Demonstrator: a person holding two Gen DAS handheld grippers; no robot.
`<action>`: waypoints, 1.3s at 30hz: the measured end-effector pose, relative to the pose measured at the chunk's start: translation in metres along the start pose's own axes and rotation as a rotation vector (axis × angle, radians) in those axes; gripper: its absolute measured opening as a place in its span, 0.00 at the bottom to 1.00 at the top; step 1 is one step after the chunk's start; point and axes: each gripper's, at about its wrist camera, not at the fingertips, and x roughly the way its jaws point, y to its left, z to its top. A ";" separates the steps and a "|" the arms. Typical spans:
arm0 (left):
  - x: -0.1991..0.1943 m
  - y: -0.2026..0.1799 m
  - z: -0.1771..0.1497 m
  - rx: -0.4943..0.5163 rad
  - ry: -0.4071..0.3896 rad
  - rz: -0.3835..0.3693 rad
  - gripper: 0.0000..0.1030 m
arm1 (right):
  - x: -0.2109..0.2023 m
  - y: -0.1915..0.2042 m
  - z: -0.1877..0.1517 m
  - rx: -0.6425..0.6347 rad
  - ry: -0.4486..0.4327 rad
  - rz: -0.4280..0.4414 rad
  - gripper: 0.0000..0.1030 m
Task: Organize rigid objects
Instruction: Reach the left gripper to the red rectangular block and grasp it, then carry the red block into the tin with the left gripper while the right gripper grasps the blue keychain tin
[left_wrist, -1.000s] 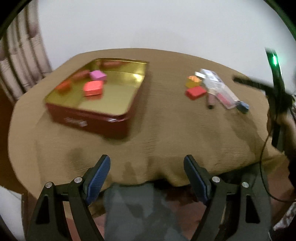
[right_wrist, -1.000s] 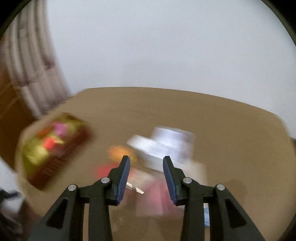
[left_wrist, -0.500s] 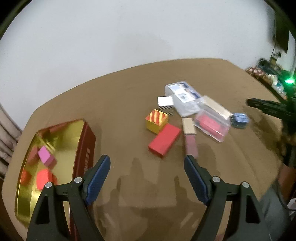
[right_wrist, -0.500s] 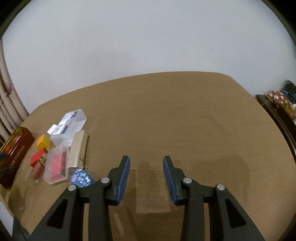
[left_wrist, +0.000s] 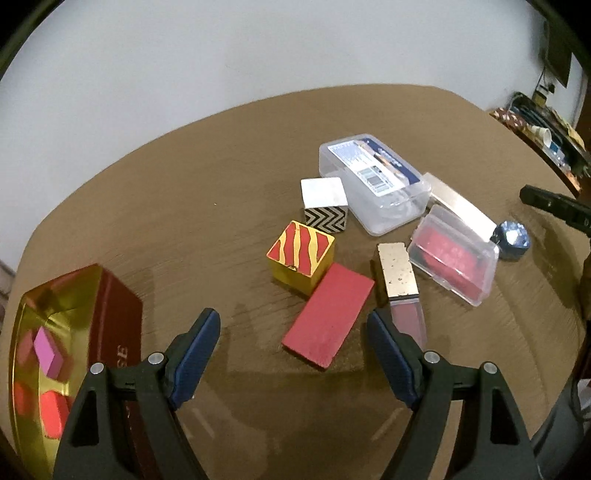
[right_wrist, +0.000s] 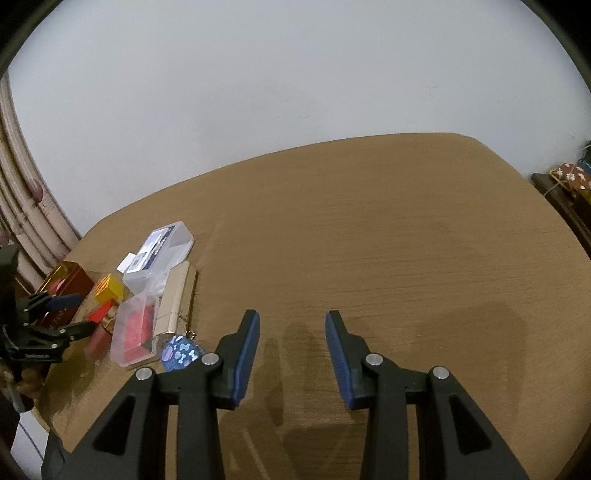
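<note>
Left gripper (left_wrist: 293, 326): jaws apart, empty, over the red block (left_wrist: 328, 315). The block lies flat beside the striped cube (left_wrist: 301, 256), right of the tin (left_wrist: 79, 295). Right gripper (right_wrist: 291, 334): jaws apart, empty, over bare table (right_wrist: 406, 240).

The left gripper (left_wrist: 293, 341) is held wide open, angled downward; the right gripper (right_wrist: 291, 354) is held narrower, empty.

On the dark red side wall of the gold-lined tin (left_wrist: 114, 325), only the gold letters "SE" can be read. The printed label with a barcode on the clear plastic box (left_wrist: 373, 177) is too small to be read.
</note>
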 end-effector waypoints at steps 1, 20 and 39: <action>0.003 0.001 0.001 0.006 0.010 -0.016 0.76 | 0.000 -0.001 0.000 0.005 0.000 0.005 0.36; -0.002 0.010 -0.008 -0.001 -0.002 -0.077 0.26 | 0.002 -0.002 -0.001 0.024 0.007 0.064 0.38; -0.068 -0.017 -0.037 -0.175 -0.044 -0.080 0.26 | 0.018 0.083 -0.002 -0.498 0.188 0.227 0.38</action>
